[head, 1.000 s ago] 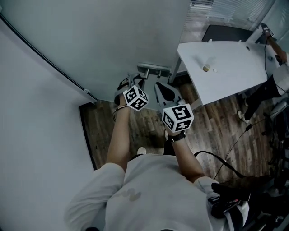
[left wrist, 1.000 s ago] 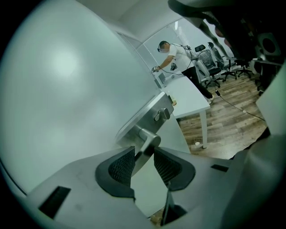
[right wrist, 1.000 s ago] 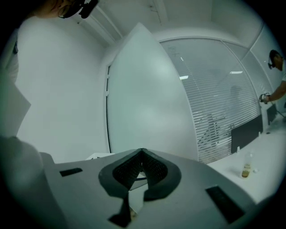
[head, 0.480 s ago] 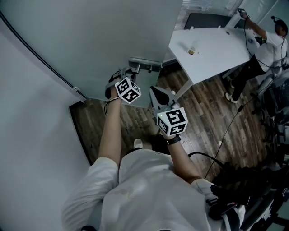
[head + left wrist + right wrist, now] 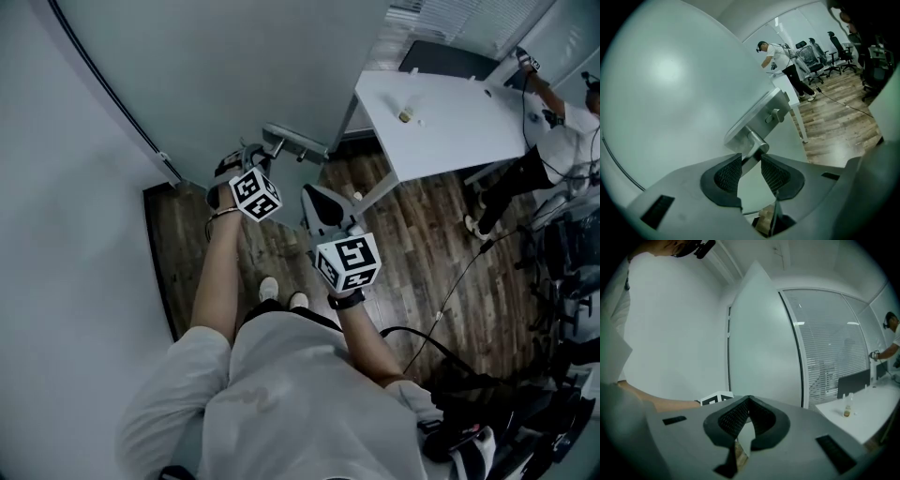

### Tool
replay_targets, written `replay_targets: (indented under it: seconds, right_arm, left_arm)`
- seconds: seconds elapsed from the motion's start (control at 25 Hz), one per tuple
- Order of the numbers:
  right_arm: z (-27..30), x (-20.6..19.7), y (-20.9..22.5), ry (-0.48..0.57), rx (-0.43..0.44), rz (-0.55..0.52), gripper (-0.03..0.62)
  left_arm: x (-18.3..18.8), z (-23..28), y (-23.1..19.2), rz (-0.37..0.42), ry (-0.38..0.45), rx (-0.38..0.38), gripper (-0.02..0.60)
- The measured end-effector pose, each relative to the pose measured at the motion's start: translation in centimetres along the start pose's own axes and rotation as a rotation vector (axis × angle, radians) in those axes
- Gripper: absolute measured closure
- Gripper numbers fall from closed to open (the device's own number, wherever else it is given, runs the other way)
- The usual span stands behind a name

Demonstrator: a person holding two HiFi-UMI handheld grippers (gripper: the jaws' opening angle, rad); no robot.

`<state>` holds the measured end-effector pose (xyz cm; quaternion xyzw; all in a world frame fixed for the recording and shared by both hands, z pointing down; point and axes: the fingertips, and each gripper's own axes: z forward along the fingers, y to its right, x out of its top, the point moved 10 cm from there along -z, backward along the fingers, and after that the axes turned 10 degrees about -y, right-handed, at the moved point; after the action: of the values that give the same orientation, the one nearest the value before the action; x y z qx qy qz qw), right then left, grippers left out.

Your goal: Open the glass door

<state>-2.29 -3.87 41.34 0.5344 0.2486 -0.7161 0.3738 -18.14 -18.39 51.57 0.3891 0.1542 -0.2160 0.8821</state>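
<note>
The frosted glass door stands partly swung from its frame, with a metal lever handle on its edge. My left gripper is shut on that handle. In the left gripper view the lever runs between the two ribbed pads, which press on both its sides, below the lock plate. My right gripper hovers just right of the left one, clear of the door. Its jaws are shut with nothing between them, and the door's edge rises ahead of it.
A white table with a small bottle stands to the right of the door. A person works at its far side. Office chairs line the room beyond. A cable trails over the wood floor. A white wall is at my left.
The door has swung further with my left gripper still on its handle. Both hands and my feet have shifted along with it. The right gripper stays shut and empty.
</note>
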Motion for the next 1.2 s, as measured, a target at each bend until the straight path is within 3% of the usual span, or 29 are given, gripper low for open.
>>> replay_targets:
  seconds: [0.12, 0.32, 0.6, 0.92, 1.12, 1.2]
  right_arm:
    - [-1.3, -0.6, -0.3, 0.006, 0.044, 0.064, 0.592]
    - [-1.2, -0.3, -1.3, 0.02, 0.112, 0.059, 0.592]
    - [-0.6, 0.1, -4.0, 0.047, 0.125, 0.029, 0.592]
    - [-0.2, 0.1, -8.6, 0.093, 0.049, 0.091, 0.592]
    - [0.3, -0.2, -10.7, 0.106, 0.011, 0.124, 0.592]
    - [0.2, -0.2, -11.8, 0.107, 0.0, 0.133, 0.592]
  left_arm:
    - [-1.0, -1.7, 1.0, -0.006, -0.042, 0.024, 0.469]
    - [-2.5, -3.6, 1.7, -0.03, -0.062, 0.057, 0.469]
    - [-5.5, -5.2, 2.4, 0.057, -0.071, 0.045, 0.471]
    - [-8.4, -7.5, 1.5, 0.383, -0.101, -0.014, 0.505]
    - [-9.2, -8.1, 1.4, 0.541, -0.069, -0.052, 0.508]
    - [-9.8, -8.4, 1.7, 0.556, -0.028, -0.062, 0.505]
